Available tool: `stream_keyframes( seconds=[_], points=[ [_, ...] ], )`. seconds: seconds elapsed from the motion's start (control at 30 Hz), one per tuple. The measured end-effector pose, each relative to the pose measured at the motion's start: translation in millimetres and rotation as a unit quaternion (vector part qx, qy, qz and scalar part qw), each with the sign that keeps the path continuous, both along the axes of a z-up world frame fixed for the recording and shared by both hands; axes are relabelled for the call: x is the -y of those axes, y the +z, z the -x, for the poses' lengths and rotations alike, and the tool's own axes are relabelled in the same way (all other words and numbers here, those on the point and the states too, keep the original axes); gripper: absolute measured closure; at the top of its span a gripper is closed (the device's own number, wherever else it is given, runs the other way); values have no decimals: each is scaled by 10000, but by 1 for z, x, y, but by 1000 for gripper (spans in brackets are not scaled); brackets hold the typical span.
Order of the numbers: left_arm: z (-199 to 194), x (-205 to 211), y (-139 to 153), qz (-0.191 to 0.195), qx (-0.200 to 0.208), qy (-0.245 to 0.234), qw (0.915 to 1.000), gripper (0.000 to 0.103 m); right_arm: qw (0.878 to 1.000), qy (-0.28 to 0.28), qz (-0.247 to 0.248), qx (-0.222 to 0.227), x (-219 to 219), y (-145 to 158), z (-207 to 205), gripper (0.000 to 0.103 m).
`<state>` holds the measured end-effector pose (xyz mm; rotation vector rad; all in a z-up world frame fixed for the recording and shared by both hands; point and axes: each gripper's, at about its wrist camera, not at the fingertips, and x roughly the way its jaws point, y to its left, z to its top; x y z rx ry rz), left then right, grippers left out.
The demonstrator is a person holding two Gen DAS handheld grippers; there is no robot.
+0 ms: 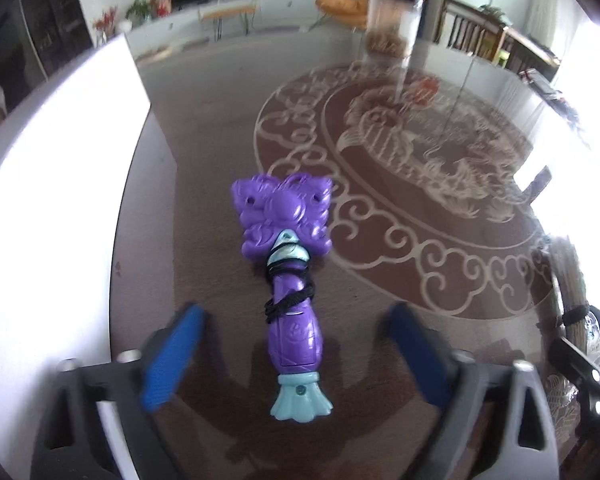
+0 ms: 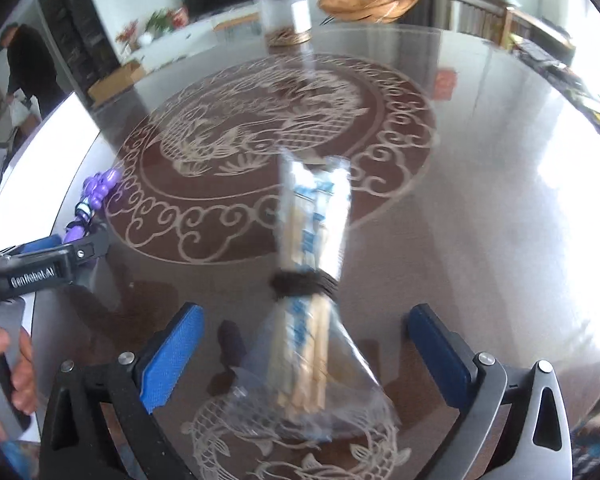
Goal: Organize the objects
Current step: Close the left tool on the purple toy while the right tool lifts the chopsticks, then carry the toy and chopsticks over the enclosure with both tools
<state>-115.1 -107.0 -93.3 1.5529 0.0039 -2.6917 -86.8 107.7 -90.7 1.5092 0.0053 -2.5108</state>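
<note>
A purple toy wand with a butterfly head, a pale blue tail and a black cord wound round its handle lies on the glass table. My left gripper is open, its blue pads either side of the wand's handle, not touching it. The wand also shows at the left in the right wrist view, with the left gripper by it. A clear bag of wooden sticks, bound with a black band, lies between the open fingers of my right gripper. The bag also shows at the right edge of the left wrist view.
The round glass table has a brown and cream carved pattern beneath. A tall clear jar on a woven coaster stands at the far edge; it also shows in the left wrist view. A white sheet lies at the left.
</note>
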Motion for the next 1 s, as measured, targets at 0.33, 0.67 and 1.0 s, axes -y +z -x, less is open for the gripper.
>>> stream_keyframes(
  seconds=[0.33,0.67,1.0],
  points=[
    [-52,-7,27,-651,-550,-127,9963,82,9995,320,74,-14,5,24,-20,74],
    [-86,10,86,-962,-1013,-312,9897,96,9931,889,437,-624,46,102,-51,74],
    [-86,-27,24,207,-213,-575,9979,27,9918,947,540,-670,46,111,-66,74]
  ],
)
